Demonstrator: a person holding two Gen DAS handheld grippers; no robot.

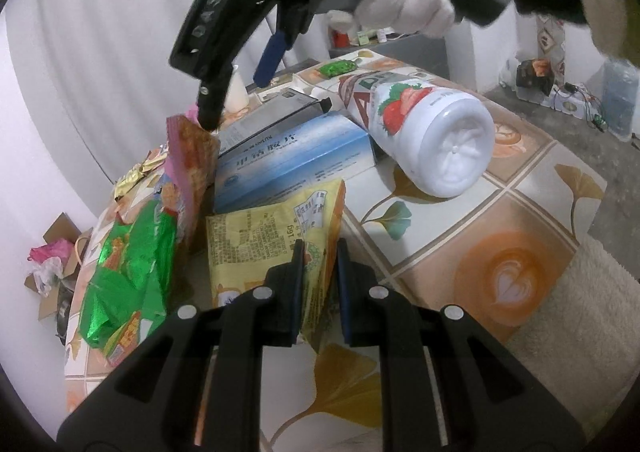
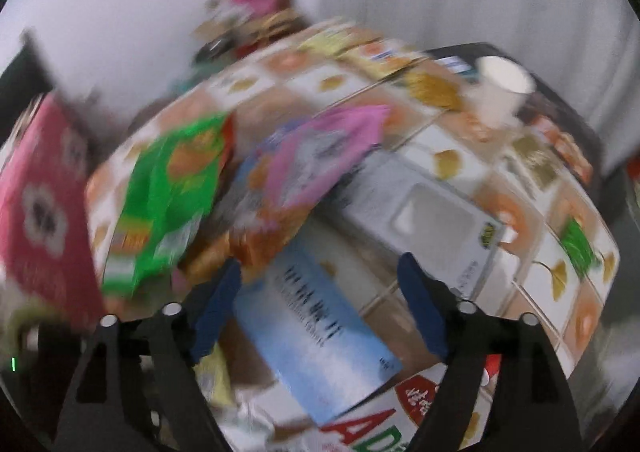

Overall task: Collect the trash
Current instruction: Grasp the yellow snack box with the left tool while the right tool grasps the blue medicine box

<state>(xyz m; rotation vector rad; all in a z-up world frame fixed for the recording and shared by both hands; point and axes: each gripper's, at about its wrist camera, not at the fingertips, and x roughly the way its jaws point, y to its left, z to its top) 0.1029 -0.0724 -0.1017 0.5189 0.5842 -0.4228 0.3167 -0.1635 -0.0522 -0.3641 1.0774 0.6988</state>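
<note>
yellow wrapper (image 1: 276,236): I have it pinched in the left gripper (image 1: 318,292), the fingers clenched on its near edge; it stands partly lifted off the table (image 1: 500,252) at the near left.
pink wrapper (image 1: 192,156): upright just left of the yellow one; this looks like my next piece, so I should come down on its top edge.
right gripper (image 2: 320,312): fingers spread wide and empty, hanging above the pile; one tip seems close to the pink wrapper's top, and I cannot tell if it touches.
blue box (image 1: 292,160): lying flat behind the wrappers, directly under my right fingers in the wrist view; I should keep clear of it.
green wrapper (image 1: 128,272): far left, at the table edge; a careless sweep could push it off.
strawberry bottle (image 1: 420,132): on its side at the right, likely to roll if bumped.
view: right wrist picture is blurred, so I would settle before closing.
</note>
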